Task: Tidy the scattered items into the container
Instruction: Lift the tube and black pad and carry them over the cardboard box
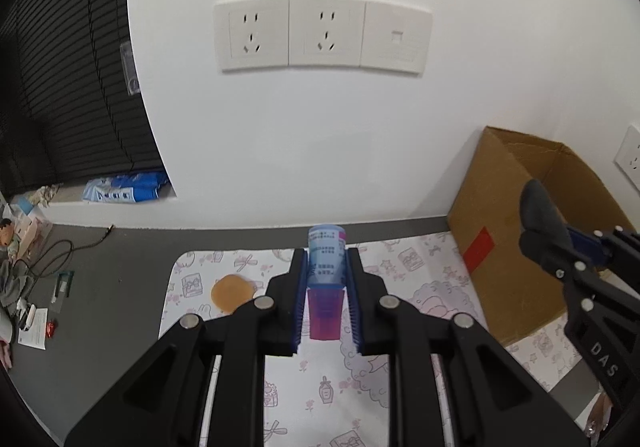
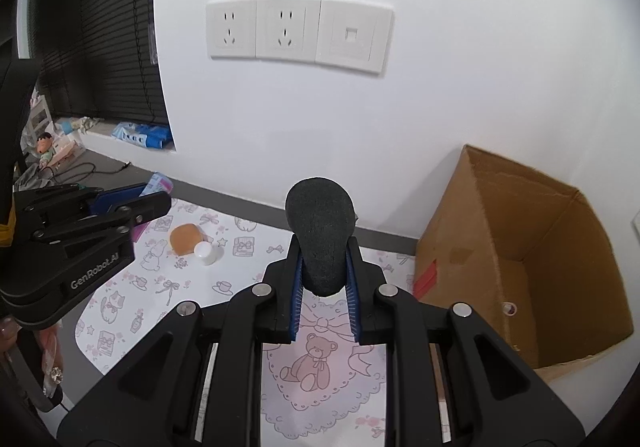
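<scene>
My left gripper (image 1: pixel 327 267) is shut on a pale blue tube with a pink cap (image 1: pixel 326 279), held above the patterned mat (image 1: pixel 420 271). My right gripper (image 2: pixel 323 267) is shut on a black makeup sponge (image 2: pixel 322 235), also held above the mat. The right gripper and its sponge (image 1: pixel 542 215) show in the left wrist view, in front of the open cardboard box (image 1: pixel 512 223). The box (image 2: pixel 516 259) stands at the mat's right end, open side toward me. A tan round puff (image 2: pixel 185 239) and a small white bottle (image 2: pixel 206 252) lie on the mat at the left.
A white wall with sockets (image 1: pixel 320 35) rises behind the mat. The grey desk (image 1: pixel 112 287) at the left holds cables, papers and small clutter. A blue packet (image 1: pixel 124 189) lies on the sill under the dark blinds.
</scene>
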`<move>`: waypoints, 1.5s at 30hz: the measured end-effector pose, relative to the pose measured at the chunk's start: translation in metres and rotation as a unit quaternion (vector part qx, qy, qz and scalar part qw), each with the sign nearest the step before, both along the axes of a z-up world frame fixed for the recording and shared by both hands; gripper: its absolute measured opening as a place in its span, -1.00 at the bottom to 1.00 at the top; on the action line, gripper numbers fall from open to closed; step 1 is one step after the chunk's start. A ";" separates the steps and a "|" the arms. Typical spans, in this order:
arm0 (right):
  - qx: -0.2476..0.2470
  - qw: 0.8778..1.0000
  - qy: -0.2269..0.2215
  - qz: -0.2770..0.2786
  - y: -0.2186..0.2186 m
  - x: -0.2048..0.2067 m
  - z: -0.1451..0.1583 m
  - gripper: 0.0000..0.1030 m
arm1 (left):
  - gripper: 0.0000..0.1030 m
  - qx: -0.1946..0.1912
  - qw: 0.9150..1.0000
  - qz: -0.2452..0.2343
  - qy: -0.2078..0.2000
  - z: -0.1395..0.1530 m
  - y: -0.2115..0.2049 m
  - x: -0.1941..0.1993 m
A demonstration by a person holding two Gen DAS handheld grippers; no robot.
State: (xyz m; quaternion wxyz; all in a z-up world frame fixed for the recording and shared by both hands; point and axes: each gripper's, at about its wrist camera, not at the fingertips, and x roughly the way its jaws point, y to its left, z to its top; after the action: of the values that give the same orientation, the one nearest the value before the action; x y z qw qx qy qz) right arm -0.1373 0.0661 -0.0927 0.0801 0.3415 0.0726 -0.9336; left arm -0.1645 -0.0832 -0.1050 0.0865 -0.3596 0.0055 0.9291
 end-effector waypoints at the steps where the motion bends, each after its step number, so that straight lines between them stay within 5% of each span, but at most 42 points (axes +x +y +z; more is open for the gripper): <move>1: 0.000 1.000 0.003 -0.001 0.001 0.002 0.004 -0.63 | -0.64 0.001 1.000 -0.001 0.004 0.004 0.001 0.001; 28: -0.002 0.998 0.056 -0.009 0.017 0.041 0.052 -0.63 | -0.64 -0.003 0.998 -0.014 0.056 0.057 0.040 0.029; 45: -0.010 0.997 0.063 -0.049 0.092 0.040 0.051 -0.63 | -0.64 -0.016 0.996 -0.059 0.063 0.067 0.119 0.019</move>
State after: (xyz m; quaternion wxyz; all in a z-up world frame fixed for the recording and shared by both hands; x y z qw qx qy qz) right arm -0.0969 0.1581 -0.0419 0.0332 0.2841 0.0510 -0.9569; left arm -0.1455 0.0353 -0.0384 0.1345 -0.3006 0.0467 0.9431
